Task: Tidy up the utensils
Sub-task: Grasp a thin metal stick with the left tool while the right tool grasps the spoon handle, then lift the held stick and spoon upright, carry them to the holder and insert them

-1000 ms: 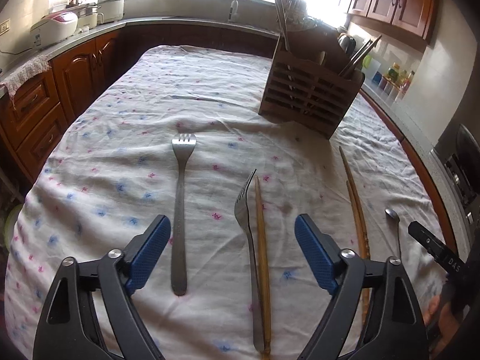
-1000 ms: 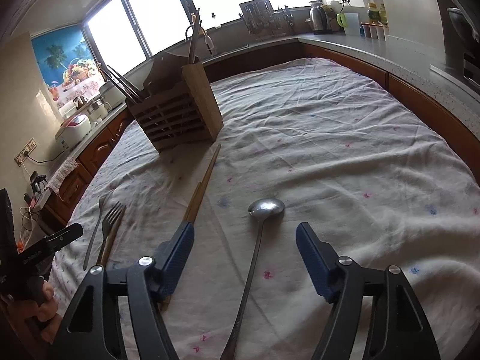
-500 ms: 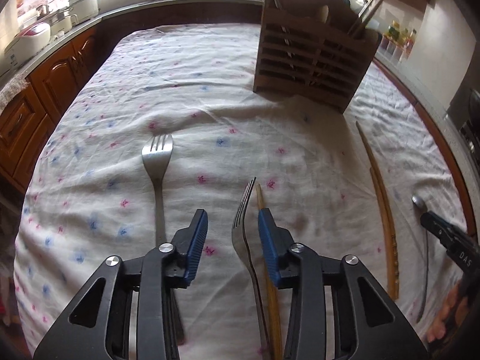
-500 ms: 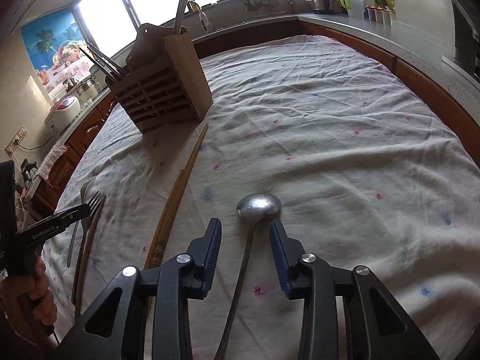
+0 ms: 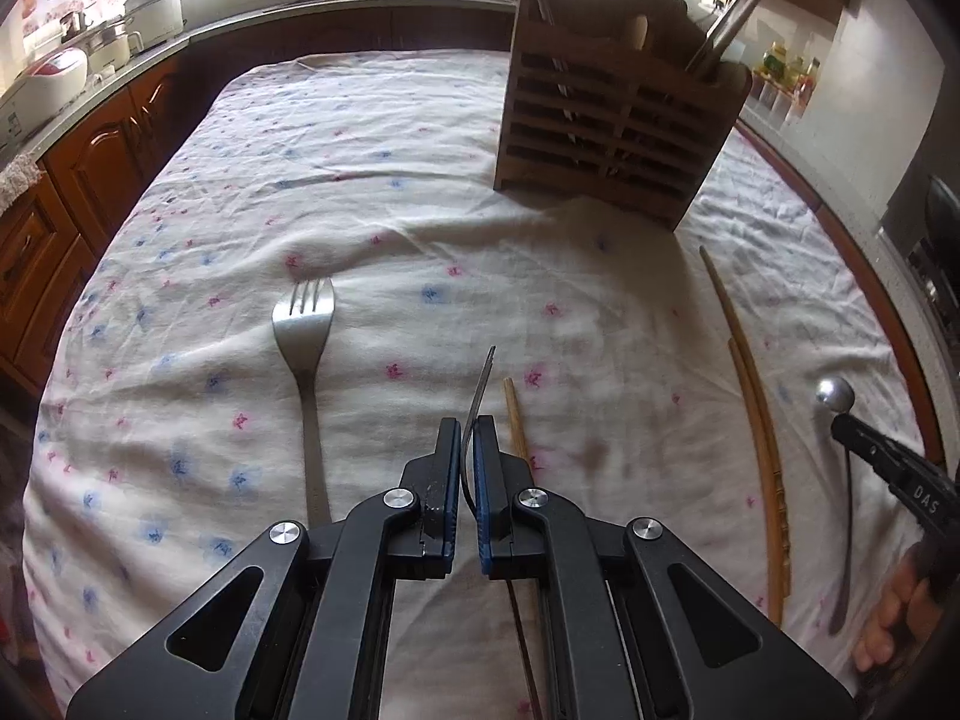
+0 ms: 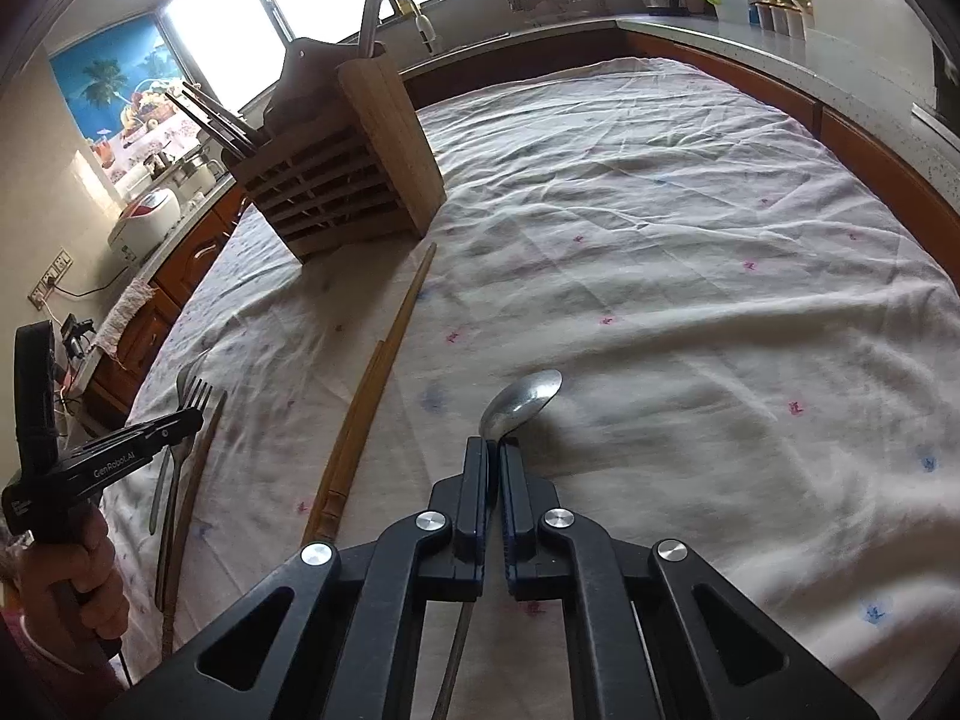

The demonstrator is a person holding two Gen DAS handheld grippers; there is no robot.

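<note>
- Both our claws stood wide a second ago; now each has closed on a utensil lying on the white, flower-printed cloth (image 5: 372, 192) covering the worktop.
- Our left claw (image 5: 467, 438), at lower centre of the left wrist view, now pinches the steel fork turned on its edge (image 5: 481, 384), whose tines stick out just past the blue pads. The single wooden chopstick (image 5: 515, 420) lies just right of it, outside the grip.
- Our right claw (image 6: 493, 456), at lower centre of the right wrist view, has clamped the neck of the steel spoon (image 6: 523, 402); the bowl shows just beyond the tips.
- We judge both grasps made, so lifting comes next, then carrying to the slatted wooden utensil holder (image 5: 612, 126) at the upper right of the left view.
- Left on the cloth: a second flat steel fork (image 5: 303, 324) at centre left and a pair of long wooden chopsticks (image 5: 750, 372) at the right.
</note>
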